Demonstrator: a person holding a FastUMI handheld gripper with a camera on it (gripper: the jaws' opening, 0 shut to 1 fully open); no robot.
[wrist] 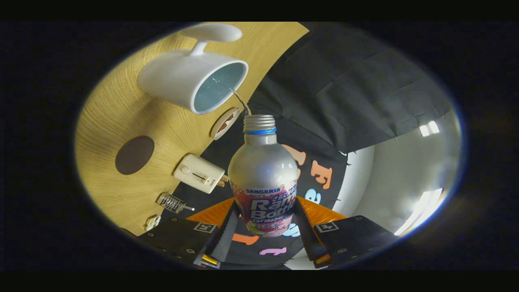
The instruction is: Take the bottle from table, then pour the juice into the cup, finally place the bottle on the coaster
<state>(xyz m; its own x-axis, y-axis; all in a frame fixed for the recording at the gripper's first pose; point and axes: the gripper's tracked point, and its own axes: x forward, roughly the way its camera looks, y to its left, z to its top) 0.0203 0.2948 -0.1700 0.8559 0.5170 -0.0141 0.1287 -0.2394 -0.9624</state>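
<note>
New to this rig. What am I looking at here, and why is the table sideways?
No robot arm: a person carries handheld two-finger tongs, and a fisheye camera on them looks forward along the fingers. The tongs are rolled over for pouring, so the wooden table looks tipped. Both fingers press on the bottle, which is open, and a thin stream runs from its mouth into the white cup. Also on the table: a dark round coaster, a white and red round disc beside the cup, a cream plug-like box and a small wire spring piece.

The tool point(265, 227) grips the uncapped bottle point(263, 174) between both fingers. A thin stream runs from its mouth into the white cup point(178, 77) on the counter point(117, 121)
</note>
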